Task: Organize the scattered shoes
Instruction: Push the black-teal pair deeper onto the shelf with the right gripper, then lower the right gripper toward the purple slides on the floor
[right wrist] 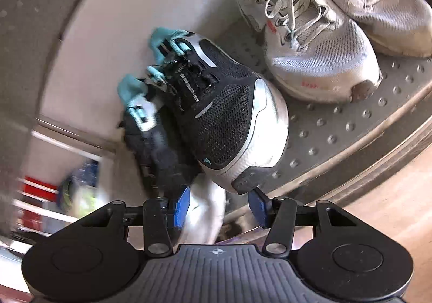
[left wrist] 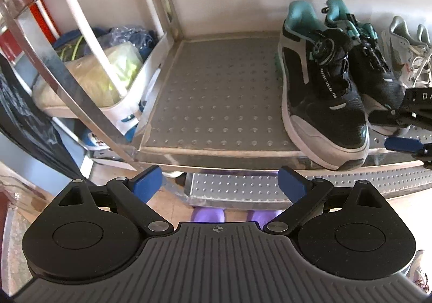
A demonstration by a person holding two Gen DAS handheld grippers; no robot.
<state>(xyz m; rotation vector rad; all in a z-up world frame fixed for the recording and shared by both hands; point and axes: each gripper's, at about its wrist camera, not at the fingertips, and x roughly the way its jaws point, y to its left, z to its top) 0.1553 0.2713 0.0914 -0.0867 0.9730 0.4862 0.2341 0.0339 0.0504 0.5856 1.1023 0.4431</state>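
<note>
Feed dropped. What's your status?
Both tongs open, empty. Black pair on shelf beside grey pair. Nothing blocking.

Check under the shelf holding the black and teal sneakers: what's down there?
Below the studded shelf in the left wrist view: a lower studded shelf, and two purple items on the floor. What they are cannot be told; the left gripper covers most of them.

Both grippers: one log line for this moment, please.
left gripper: open, empty | right gripper: open, empty, at black shoe toe | black pair, grey pair: on shelf
</note>
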